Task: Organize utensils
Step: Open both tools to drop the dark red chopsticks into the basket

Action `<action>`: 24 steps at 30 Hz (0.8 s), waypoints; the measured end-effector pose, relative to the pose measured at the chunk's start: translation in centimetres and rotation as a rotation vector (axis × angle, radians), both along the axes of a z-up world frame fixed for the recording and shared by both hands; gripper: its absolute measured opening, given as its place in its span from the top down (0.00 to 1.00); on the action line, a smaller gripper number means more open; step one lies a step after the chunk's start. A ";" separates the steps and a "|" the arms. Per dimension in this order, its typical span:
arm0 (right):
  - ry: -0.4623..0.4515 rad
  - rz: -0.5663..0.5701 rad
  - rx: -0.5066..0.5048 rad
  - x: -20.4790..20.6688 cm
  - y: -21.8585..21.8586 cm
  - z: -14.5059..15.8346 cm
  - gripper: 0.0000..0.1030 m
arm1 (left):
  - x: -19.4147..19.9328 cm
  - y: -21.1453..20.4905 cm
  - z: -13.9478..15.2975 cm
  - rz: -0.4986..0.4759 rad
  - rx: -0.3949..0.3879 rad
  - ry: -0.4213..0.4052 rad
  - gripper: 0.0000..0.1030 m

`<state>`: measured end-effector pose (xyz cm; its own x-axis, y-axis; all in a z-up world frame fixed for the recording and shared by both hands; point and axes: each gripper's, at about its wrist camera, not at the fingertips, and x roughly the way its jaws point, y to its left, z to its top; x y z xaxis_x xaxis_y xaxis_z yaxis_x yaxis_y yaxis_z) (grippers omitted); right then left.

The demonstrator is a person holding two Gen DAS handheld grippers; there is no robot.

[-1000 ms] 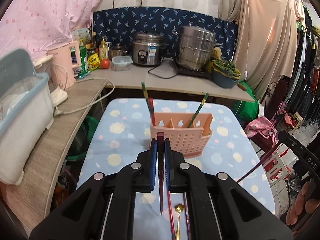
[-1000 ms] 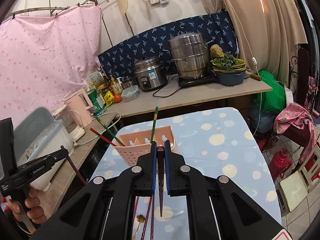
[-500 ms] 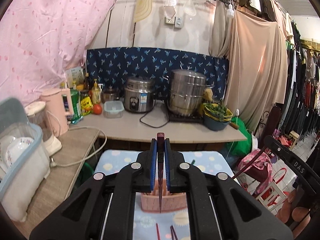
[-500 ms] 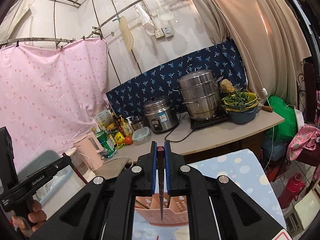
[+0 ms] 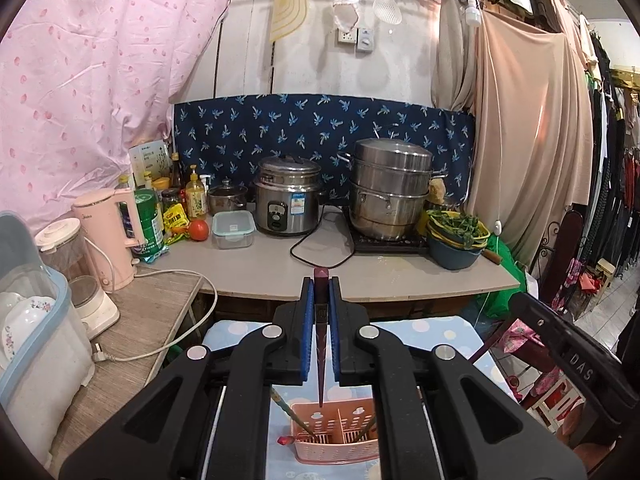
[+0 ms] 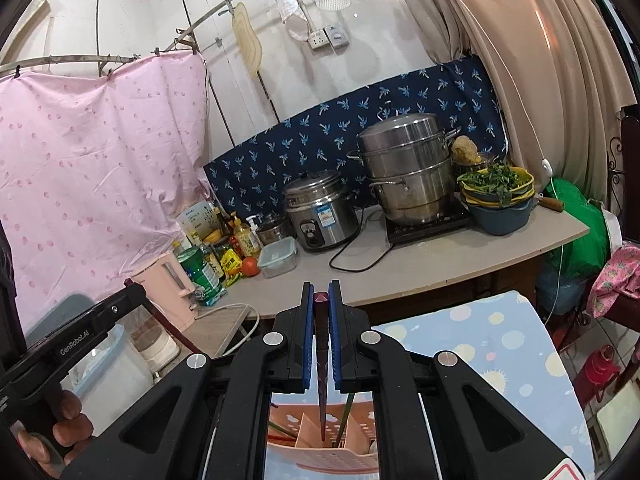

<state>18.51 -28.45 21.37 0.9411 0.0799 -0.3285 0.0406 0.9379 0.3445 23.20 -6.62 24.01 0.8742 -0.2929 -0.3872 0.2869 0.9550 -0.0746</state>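
My left gripper [image 5: 320, 292] is shut on a dark red chopstick [image 5: 320, 344] that hangs point down over the pink utensil basket [image 5: 336, 446]. My right gripper [image 6: 320, 298] is shut on another dark red chopstick [image 6: 321, 364], point down over the same basket [image 6: 320, 446]. The basket has compartments and holds a few chopsticks [image 5: 298, 418] leaning inside. It stands on the blue dotted tablecloth [image 6: 480, 344]. The left gripper's body also shows in the right wrist view [image 6: 76, 344], held by a hand.
A counter [image 5: 280, 264] behind the table carries a rice cooker [image 5: 288, 200], a steel steamer pot [image 5: 390, 188], a bowl of greens [image 5: 456, 236], bottles and a pink kettle [image 5: 108, 236]. A dish bin [image 5: 36, 344] stands at the left. Chairs and hanging clothes are at the right.
Both grippers have tilted up and risen with their chopsticks. The basket has dropped to the bottom of both views, under the chopstick tips.
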 end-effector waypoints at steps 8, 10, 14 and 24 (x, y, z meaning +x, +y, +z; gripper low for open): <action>0.091 0.004 0.024 2.2 -0.2 -3.9 0.93 | 1.7 -0.2 -3.0 -0.002 0.008 0.068 0.93; 0.106 0.001 0.024 2.5 -0.2 -4.6 0.93 | 1.9 -0.3 -3.6 -0.002 0.013 0.081 0.93; 0.125 0.001 0.024 2.6 -0.1 -5.5 0.92 | 2.2 -0.4 -4.3 0.000 0.015 0.099 0.93; 0.111 -0.007 0.022 1.1 -0.6 -5.1 0.89 | 1.2 0.0 -4.1 0.020 0.010 0.083 0.67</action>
